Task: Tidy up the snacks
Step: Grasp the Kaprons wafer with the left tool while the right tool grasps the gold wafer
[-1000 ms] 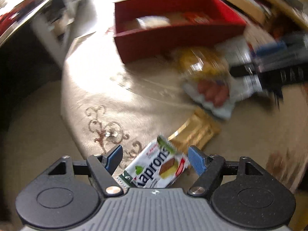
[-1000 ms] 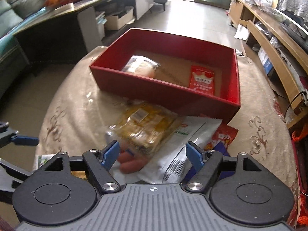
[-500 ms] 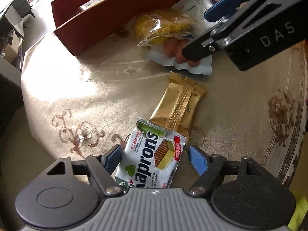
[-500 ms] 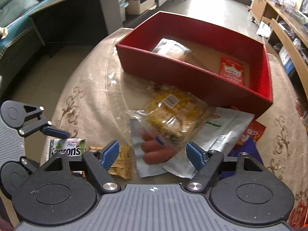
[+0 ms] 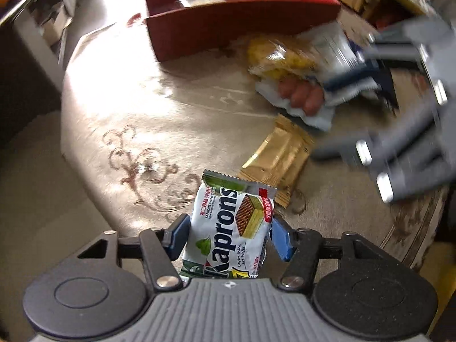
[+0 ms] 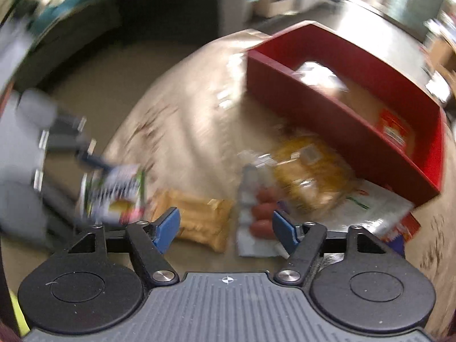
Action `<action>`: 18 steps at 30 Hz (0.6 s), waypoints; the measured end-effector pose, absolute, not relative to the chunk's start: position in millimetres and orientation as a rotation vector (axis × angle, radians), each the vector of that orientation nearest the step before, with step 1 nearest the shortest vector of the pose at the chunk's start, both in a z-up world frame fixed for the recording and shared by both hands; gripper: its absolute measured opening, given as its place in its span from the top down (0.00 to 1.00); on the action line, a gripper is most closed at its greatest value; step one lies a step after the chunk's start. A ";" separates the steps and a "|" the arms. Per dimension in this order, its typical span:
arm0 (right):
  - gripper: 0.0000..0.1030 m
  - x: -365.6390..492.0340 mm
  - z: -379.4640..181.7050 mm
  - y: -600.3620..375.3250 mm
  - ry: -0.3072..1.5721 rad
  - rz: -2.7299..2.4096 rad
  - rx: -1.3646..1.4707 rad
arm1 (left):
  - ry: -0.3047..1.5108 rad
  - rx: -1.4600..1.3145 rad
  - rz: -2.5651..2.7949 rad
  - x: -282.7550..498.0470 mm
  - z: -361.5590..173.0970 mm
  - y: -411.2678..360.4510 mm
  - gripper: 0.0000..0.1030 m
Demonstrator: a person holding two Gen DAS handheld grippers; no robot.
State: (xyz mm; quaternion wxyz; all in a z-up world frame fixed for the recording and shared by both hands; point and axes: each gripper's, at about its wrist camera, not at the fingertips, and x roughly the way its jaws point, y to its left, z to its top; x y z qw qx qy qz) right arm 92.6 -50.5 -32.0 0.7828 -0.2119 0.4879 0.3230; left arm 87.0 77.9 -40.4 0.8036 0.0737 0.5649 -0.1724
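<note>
L gripper (image 5: 228,236) low over table, fingers clamped on 1 Kaprons wafer pack (image 5: 230,228). R gripper (image 6: 225,228) spread wide, holding nothing, above 1 gold packet (image 6: 199,219), 1 sausage pack (image 6: 259,216).

White wafer packet (image 5: 230,225) — "Kaprons", "Layers thick cut Wafer".

Round counter (image 5: 176,119) w/ beige patterned cloth carries red rectangular box (image 5: 242,22), gold foil snack pack (image 5: 280,156), clear sausage packet (image 6: 258,213), yellow snack bag (image 6: 310,176), white pouch (image 6: 382,208).
</note>
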 end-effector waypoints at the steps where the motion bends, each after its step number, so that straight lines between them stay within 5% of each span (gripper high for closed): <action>1: 0.26 85.2 -33.3 -45.4 1.039 0.741 -0.523 | 1.216 0.129 -0.362 89.5 -39.8 83.2 0.43; 9: 0.26 76.8 -42.8 -7.1 0.970 1.033 -0.880 | 1.289 0.019 -0.403 96.6 -47.1 92.7 0.43; 18: 0.20 111.1 -76.9 17.2 1.049 1.250 -0.911 | 1.319 -0.037 -0.442 105.3 -51.5 99.1 0.44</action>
